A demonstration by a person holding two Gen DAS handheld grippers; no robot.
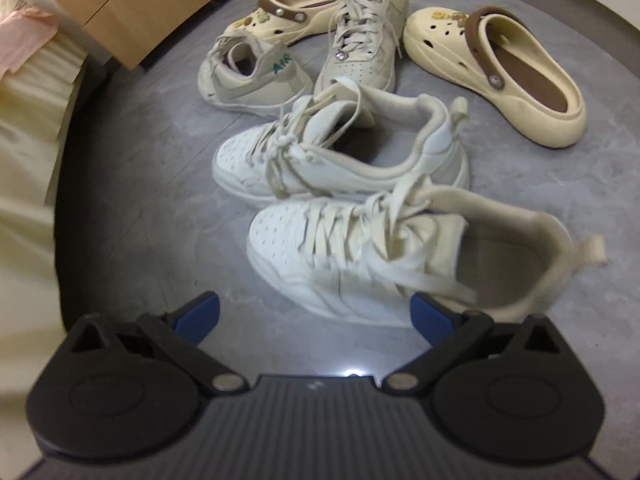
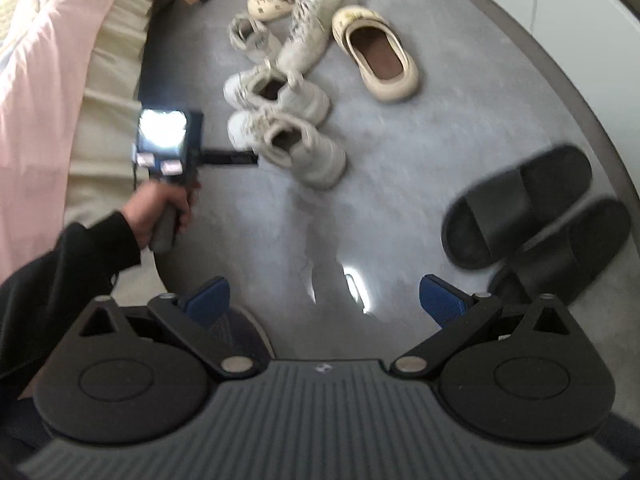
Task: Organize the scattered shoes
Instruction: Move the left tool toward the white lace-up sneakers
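Two white sneakers lie side by side on the grey floor: the near one (image 1: pixel 360 248) (image 2: pixel 296 148) and the one behind it (image 1: pixel 340 152) (image 2: pixel 276 92). Beyond them are two beige sneakers, one (image 1: pixel 252 76) with "AIR" on its heel and one (image 1: pixel 364 36) pointing at me, and two cream clogs (image 1: pixel 500 76) (image 1: pixel 272 12). My left gripper (image 1: pixel 316 312) is open, just short of the near white sneaker, with nothing between its fingers. My right gripper (image 2: pixel 324 300) is open over bare floor. Two black slides (image 2: pixel 516 204) (image 2: pixel 568 248) lie side by side at its right.
A wooden drawer unit (image 1: pixel 132 4) stands at the back left. Cream and pink bedding (image 2: pixel 60 92) runs along the left side. A hand in a dark sleeve (image 2: pixel 152 212) holds the left gripper's handle. Grey floor (image 2: pixel 440 128) stretches between the sneakers and the slides.
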